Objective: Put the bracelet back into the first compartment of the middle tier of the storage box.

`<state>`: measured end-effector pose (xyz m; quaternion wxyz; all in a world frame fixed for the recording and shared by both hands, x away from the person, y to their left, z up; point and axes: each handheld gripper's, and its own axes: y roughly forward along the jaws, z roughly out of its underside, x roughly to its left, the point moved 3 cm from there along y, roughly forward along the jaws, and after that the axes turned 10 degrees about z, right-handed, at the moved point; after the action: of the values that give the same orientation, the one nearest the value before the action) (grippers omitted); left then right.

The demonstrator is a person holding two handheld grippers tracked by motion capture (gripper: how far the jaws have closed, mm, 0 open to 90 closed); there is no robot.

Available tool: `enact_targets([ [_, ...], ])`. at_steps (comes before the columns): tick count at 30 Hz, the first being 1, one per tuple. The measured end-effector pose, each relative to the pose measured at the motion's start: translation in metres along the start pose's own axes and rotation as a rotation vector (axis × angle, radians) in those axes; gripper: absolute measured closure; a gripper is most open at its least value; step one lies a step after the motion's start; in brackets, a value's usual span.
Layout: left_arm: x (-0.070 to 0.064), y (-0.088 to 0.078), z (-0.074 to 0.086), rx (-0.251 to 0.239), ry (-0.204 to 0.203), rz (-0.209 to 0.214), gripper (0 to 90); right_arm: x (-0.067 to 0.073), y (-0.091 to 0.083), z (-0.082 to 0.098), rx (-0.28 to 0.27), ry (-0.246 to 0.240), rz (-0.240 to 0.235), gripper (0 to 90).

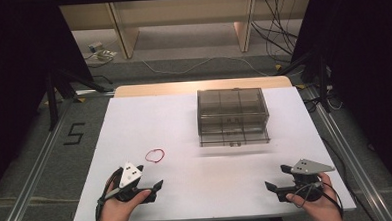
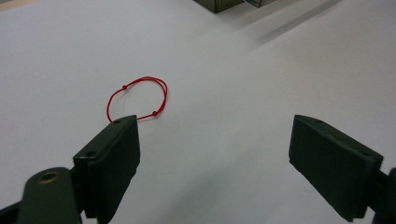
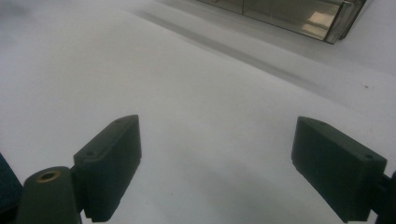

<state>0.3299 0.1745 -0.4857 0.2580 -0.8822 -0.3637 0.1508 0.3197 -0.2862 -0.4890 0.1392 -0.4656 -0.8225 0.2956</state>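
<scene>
Left gripper view: the left gripper (image 2: 215,158) has its jaws spread wide with nothing between them, and the red string bracelet (image 2: 138,99) lies flat on the white table (image 2: 261,93) just beyond the tip of the jaw at the left of that view, untouched. The right gripper (image 3: 215,158) also stands wide open and empty, with the smoky clear drawer box (image 3: 289,14) well ahead of its jaws. By my reading, nothing has been picked up yet; reaching, gripping and any placing of the bracelet all remain.
</scene>
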Motion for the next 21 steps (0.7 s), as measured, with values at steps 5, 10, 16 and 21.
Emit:
enact_targets([
  [5,0.004,0.003,-0.001,-0.004,-0.023,-0.019,24.2,0.0,0.001,0.0,-0.002,-0.003,-0.002,16.8],
  [10,0.01,0.007,-0.005,-0.007,-0.035,-0.054,29.5,0.001,0.002,0.0,-0.001,-0.006,-0.003,16.8],
  [16,0.02,0.014,-0.009,0.009,-0.053,-0.085,38.1,0.003,0.003,-0.001,0.005,-0.005,-0.005,16.8],
  [21,0.029,0.027,-0.016,0.033,-0.024,-0.078,48.1,0.003,0.004,-0.001,0.004,-0.006,-0.003,16.8],
])
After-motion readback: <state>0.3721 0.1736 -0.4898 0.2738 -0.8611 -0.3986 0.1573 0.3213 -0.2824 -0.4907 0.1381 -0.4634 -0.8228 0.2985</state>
